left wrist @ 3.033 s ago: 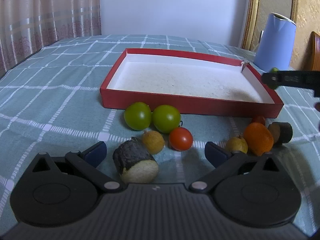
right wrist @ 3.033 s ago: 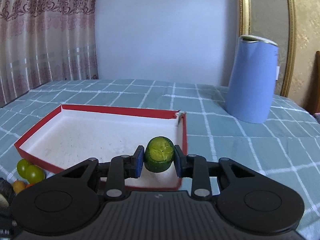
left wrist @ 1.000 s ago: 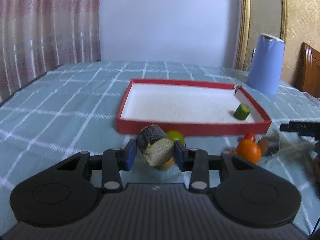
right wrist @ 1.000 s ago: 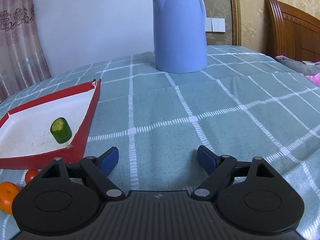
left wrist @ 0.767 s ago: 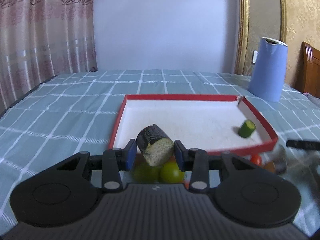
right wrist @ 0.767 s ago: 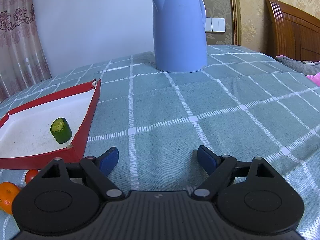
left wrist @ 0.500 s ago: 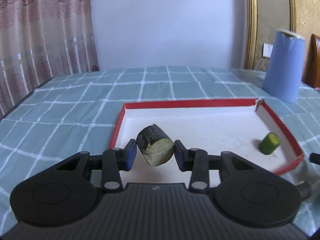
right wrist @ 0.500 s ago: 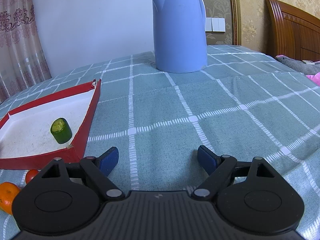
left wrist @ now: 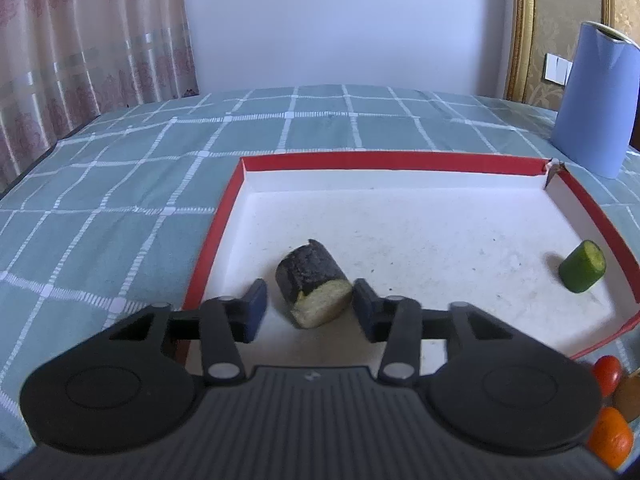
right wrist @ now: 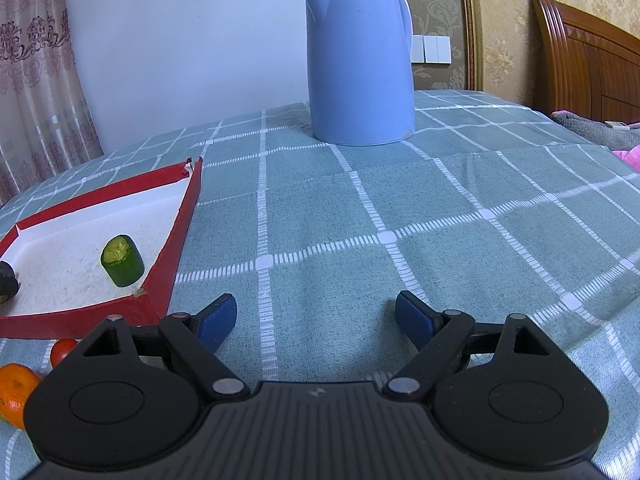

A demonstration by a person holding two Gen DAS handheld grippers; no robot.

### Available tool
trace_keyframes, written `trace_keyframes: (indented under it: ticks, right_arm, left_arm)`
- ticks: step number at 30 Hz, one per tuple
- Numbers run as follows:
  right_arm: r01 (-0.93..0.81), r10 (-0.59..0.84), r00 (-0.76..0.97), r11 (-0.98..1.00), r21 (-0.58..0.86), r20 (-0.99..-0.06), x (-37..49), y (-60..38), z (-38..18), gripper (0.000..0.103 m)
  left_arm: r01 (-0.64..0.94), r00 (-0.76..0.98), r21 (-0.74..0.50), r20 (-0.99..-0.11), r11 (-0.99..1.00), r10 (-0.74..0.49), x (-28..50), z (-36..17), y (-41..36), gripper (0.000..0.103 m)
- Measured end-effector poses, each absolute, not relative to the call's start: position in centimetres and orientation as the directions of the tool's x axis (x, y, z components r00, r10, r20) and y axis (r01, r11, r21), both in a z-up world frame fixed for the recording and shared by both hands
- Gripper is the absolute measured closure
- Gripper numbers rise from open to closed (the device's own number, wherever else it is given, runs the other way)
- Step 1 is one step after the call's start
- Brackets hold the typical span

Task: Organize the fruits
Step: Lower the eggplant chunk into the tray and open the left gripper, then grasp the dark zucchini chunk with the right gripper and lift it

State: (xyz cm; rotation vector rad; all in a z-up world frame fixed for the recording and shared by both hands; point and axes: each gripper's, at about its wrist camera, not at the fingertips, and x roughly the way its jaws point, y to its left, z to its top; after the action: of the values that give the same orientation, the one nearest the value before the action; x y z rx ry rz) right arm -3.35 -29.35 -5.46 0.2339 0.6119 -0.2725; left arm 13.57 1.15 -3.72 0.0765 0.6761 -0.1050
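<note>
At the near left of the shallow red-walled, white-floored cardboard tray (left wrist: 212, 236), a dark-skinned cylindrical fruit chunk with a pale cut face (left wrist: 313, 283) is seen lying on its side between the blue pads of the left gripper (left wrist: 306, 307). The jaws are parted, with a clear gap on each side of the chunk, so nothing is gripped. The chunk is judged to be light and fairly firm, with a rough rind that should not slip. Its cut face looks soft and crumbly, so any hold is better taken across the curved rind than on the ends. Because it is round, it may roll if nudged.

Towards three o'clock, against the tray's right wall, a small green cylindrical fruit piece with a pale cut top (left wrist: 582, 266) is found, tilted. It is judged light, smooth-skinned and somewhat slippery, best held across its sides.

Outside the tray at five o'clock, a small red tomato (left wrist: 607, 369) and a round orange citrus fruit (left wrist: 609, 440) are left on the teal checked cloth of the worktop (left wrist: 120, 184). Both are judged soft-skinned and easily bruised, so a gentle hold across the widest part is called for.

Farther right, the right gripper (right wrist: 316, 322) is held low over bare cloth with its jaws spread wide and empty. A tall pale blue kettle (right wrist: 360, 60) stands beyond it at twelve o'clock.
</note>
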Motion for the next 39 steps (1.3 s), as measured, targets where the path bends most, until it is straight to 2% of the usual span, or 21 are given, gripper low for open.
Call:
trace_keyframes:
  ticks: [3,8,12,16,22,24,26,30,39]
  right_arm:
    - [0.318,-0.182,0.784,0.939,0.133,-0.593,-3.3,-29.3,-5.5,0.015]
    - [0.318,-0.183,0.783,0.939,0.129,-0.595,-3.3,-29.3,-5.5,0.015]
    - [0.318,-0.184,0.782,0.939,0.128,-0.595,-3.3,-29.2,-5.5,0.015]
    - [0.318,-0.185,0.782,0.94,0.126,-0.596,-3.2,-29.2,-5.5,0.015]
    - [0.318,-0.184,0.783,0.94,0.128,-0.595,-3.3,-29.3,-5.5,0.015]
    - [0.318,-0.182,0.784,0.939,0.133,-0.593,-3.3,-29.3,-5.5,0.015]
    - [0.313,-0.17,0.792,0.938,0.152,-0.586,-3.5,-29.4,-5.4,0.015]
    - [0.258,-0.09,0.815,0.941,0.219,-0.573,-5.1,-29.1,-5.1,0.015]
    - [0.055,0.085,0.845,0.968,0.244,-0.528,-8.6,-24.5,-3.2,0.015]
  left_arm:
    - [0.127,0.781,0.032,-0.619,0.991,-0.08,12.8,-3.2,1.3,0.04]
    - [0.127,0.808,0.02,-0.582,0.992,-0.091,10.1,-1.6,2.2,0.037]
    - [0.126,0.836,0.01,-0.54,0.992,-0.101,6.7,-0.4,3.4,0.028]
    - [0.143,0.831,0.007,-0.545,0.99,-0.116,3.4,-0.6,4.0,0.027]
    - [0.153,0.777,-0.037,-0.613,0.988,-0.143,0.9,-3.2,4.1,0.027]
    - [0.145,0.775,-0.038,-0.616,0.989,-0.137,0.6,-3.9,4.2,0.022]
    - [0.138,0.774,-0.047,-0.618,0.989,-0.137,0.6,-3.9,4.5,0.022]
    - [0.169,0.771,-0.108,-0.605,0.98,-0.199,0.0,-3.6,5.3,0.022]
    - [0.174,0.78,-0.047,-0.603,0.984,-0.167,-0.3,-4.0,4.6,0.022]
